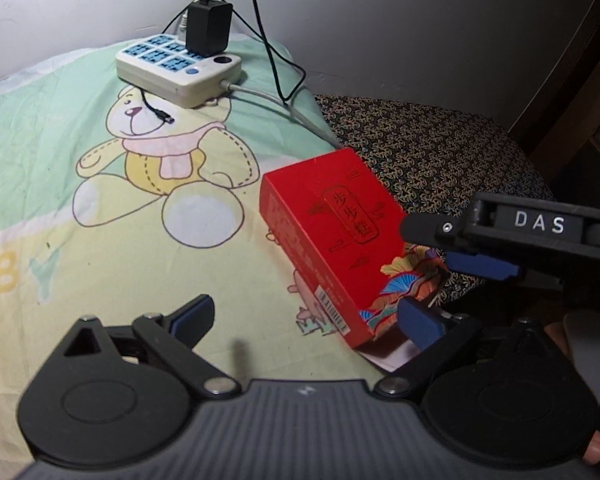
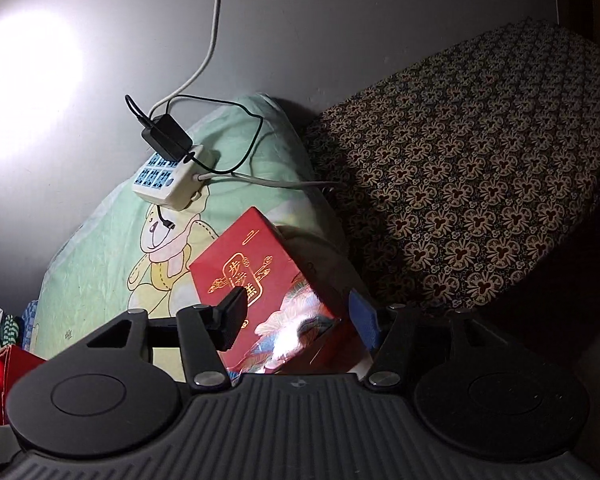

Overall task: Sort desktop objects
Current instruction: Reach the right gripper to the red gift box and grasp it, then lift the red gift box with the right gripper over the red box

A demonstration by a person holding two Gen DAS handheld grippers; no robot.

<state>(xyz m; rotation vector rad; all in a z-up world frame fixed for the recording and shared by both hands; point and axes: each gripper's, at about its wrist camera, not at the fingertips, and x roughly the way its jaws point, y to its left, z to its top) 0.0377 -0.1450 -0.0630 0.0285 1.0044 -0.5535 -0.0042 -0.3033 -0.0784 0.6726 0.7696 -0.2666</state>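
Box [image 1: 332,236] — long axis toward wall, flat.

A flat red cardboard box [image 1: 332,240] with gold lettering and a colourful printed end lies tilted between the right gripper's [image 2: 296,320] fingers, its near flap open.

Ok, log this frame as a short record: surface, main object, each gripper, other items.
surface: pale green bear-print cloth
main object: red cardboard box with gold lettering, lying on the cloth
right gripper: fingers on either side of the box
left gripper: open, one finger beside the box
other items: white power strip with black adapter; dark floral cushion
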